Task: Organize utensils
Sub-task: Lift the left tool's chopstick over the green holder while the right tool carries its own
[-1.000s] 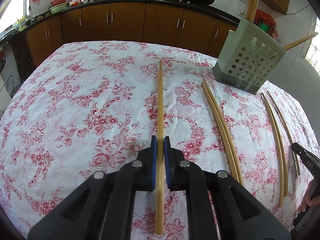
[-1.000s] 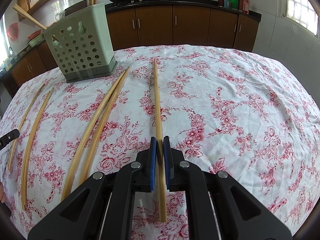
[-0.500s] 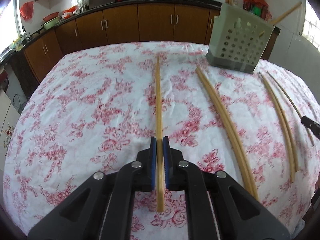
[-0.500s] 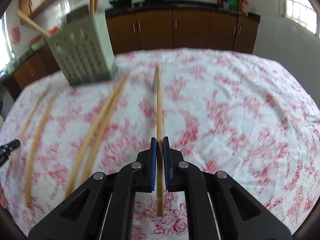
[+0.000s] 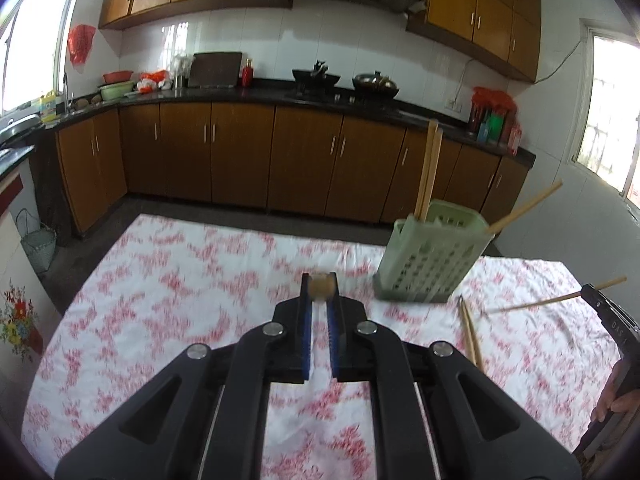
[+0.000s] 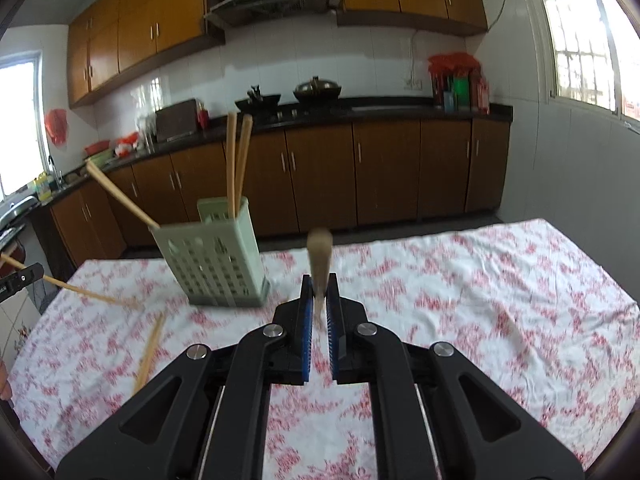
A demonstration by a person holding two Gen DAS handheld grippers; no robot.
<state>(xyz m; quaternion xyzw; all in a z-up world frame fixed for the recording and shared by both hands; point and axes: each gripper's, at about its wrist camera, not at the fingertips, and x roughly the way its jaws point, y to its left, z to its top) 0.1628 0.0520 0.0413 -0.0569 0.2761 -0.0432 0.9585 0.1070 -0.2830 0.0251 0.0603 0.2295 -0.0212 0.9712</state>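
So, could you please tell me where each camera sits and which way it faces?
Left wrist: on the left tongs, facing the kitchen counter across the floral tablecloth; right tongs and fingers show at right.
Right wrist: on the right tongs, facing the counter; left tongs show at left.
Shared: pale green perforated plastic utensil holder.

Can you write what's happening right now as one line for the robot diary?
left gripper: shut on chopstick | right gripper: shut on chopstick | both lifted off table | green holder: three chopsticks inside
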